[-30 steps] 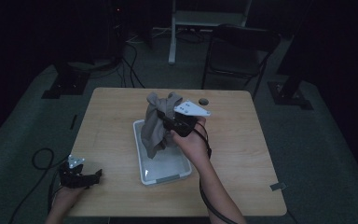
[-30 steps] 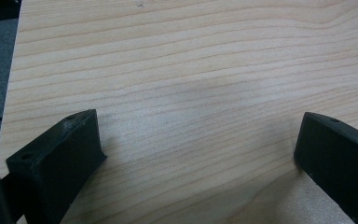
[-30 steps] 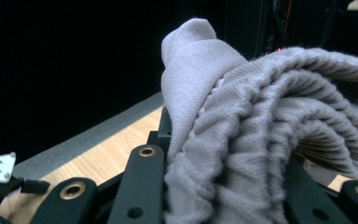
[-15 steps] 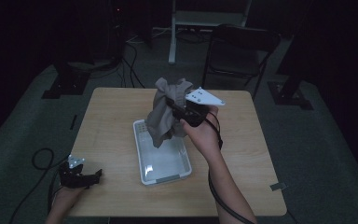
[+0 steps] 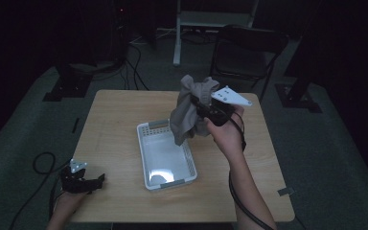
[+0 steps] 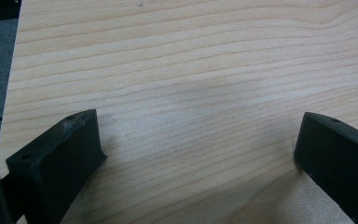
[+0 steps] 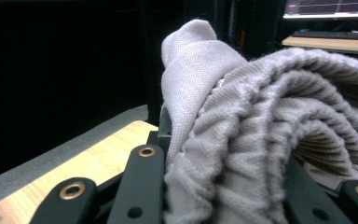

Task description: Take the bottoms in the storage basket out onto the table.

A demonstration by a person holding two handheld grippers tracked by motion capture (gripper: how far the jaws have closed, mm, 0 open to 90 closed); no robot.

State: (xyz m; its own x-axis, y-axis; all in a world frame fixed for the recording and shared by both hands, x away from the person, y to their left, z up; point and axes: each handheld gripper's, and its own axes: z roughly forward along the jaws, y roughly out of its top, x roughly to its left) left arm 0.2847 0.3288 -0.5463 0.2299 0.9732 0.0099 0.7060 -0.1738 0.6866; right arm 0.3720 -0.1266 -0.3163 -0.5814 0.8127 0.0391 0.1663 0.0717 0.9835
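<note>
The right gripper is clamping the grey cloth, lifting it above the basket; the left gripper is idling wide open; next, carrying it clear of the rim

The right gripper has its jaw tips buried under the grey cloth. In the left gripper view both jaws are cut off by the bottom edge. The chair is perhaps lost in darkness.
</note>
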